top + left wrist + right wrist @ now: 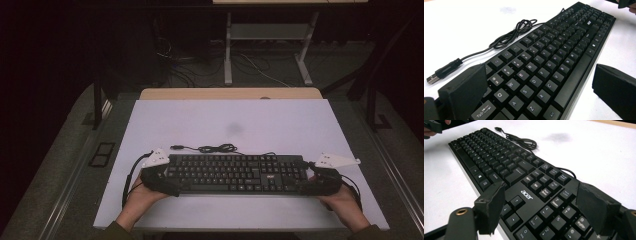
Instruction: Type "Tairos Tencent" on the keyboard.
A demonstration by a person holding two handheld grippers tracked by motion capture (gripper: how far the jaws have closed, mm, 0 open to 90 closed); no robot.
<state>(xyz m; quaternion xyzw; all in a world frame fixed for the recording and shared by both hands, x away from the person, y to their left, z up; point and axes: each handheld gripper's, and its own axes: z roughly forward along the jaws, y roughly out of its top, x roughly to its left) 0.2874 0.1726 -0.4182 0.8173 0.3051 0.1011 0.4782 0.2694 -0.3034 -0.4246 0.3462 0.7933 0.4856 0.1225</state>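
A black Acer keyboard [235, 172] lies crosswise near the front of the white tabletop [225, 115]. Its thin cable [215, 148] is bundled just behind it, and the USB plug [434, 78] lies loose on the table. My left gripper [169, 179] is at the keyboard's left end, open. One jaw stands by the back corner and the other off the front edge, with a white gap showing [541, 77]. My right gripper [307, 183] is at the right end, open, and its jaws straddle the number pad [541, 197].
A faint dark smudge [234, 129] marks the table behind the keyboard. Beyond the far edge stand a white desk frame [270, 35] and floor cables [190, 65]. The person's hands come in at the bottom corners.
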